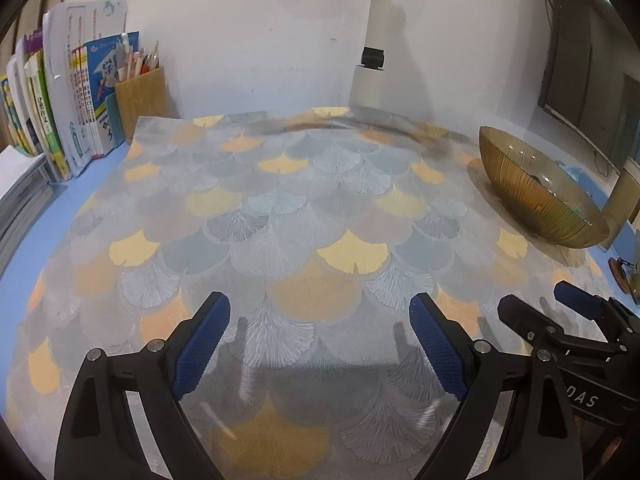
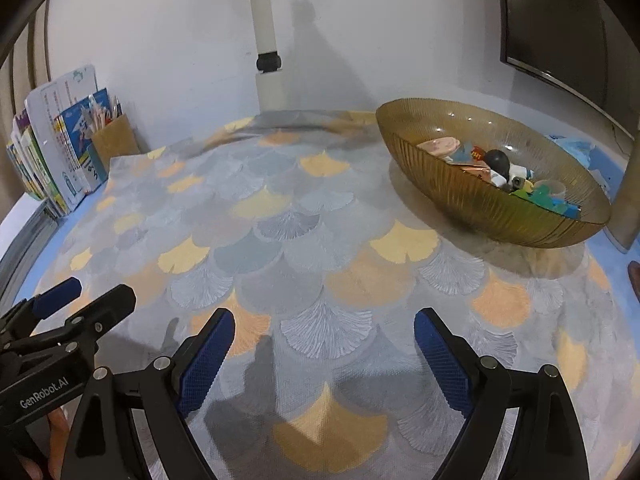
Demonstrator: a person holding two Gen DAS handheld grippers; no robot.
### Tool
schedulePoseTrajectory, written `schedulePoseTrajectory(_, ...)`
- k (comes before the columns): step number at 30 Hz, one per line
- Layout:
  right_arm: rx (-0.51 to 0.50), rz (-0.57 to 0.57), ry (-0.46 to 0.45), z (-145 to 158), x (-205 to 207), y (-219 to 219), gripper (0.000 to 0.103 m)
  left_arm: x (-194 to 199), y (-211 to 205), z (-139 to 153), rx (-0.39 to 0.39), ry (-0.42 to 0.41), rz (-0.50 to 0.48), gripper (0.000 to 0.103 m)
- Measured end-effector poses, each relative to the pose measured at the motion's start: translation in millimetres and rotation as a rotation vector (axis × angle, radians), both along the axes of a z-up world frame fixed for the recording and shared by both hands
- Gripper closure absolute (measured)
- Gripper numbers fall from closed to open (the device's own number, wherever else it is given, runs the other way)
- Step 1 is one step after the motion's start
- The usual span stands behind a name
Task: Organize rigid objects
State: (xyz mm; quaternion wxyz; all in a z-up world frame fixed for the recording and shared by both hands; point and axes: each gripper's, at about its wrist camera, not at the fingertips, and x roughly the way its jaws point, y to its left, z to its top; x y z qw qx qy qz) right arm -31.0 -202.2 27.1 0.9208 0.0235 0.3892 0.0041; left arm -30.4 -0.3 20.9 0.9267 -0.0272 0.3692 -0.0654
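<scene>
An amber ribbed glass bowl [image 2: 492,204] stands at the back right of the leaf-patterned mat [image 2: 304,240]; it holds several small items, among them a pink piece [image 2: 440,146], a black ball [image 2: 497,159] and green and blue bits [image 2: 554,200]. In the left wrist view the same bowl [image 1: 532,200] is far right. My left gripper [image 1: 320,308] hovers open over bare mat, nothing between its blue pads. My right gripper [image 2: 324,320] is also open and empty, low over the mat, well short of the bowl. Each gripper shows at the edge of the other's view: right gripper [image 1: 538,300], left gripper [image 2: 100,288].
Books [image 1: 68,116] and a wooden pen holder [image 1: 140,96] stand at the back left against the wall. A white post [image 2: 264,40] rises at the back. A dark monitor [image 2: 560,20] hangs at the upper right. Blue table surface [image 1: 36,232] borders the mat.
</scene>
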Motion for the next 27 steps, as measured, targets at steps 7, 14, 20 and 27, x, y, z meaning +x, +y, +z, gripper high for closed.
schedulePoseTrajectory(7, -0.008, 0.002, 0.021, -3.0, 2.6, 1.1, 0.013, -0.8, -2.4, -0.3, 0.020, -0.001, -0.001, 0.012)
schedulePoseTrajectory(14, -0.006, 0.004, 0.033, -3.8, 4.7, 1.2, 0.013, 0.3, -2.0, -1.8, 0.009, 0.013, -0.019, 0.012)
schedulePoseTrajectory(20, -0.005, 0.008, 0.039, -5.6, 5.2, 0.9, 0.013, 1.6, -0.7, -3.4, 0.010, 0.025, -0.006, 0.012)
schedulePoseTrajectory(27, -0.007, 0.008, 0.045, -6.6, 5.2, 2.4, 0.013, 3.3, 3.4, -5.0, -0.011, 0.042, 0.008, 0.012)
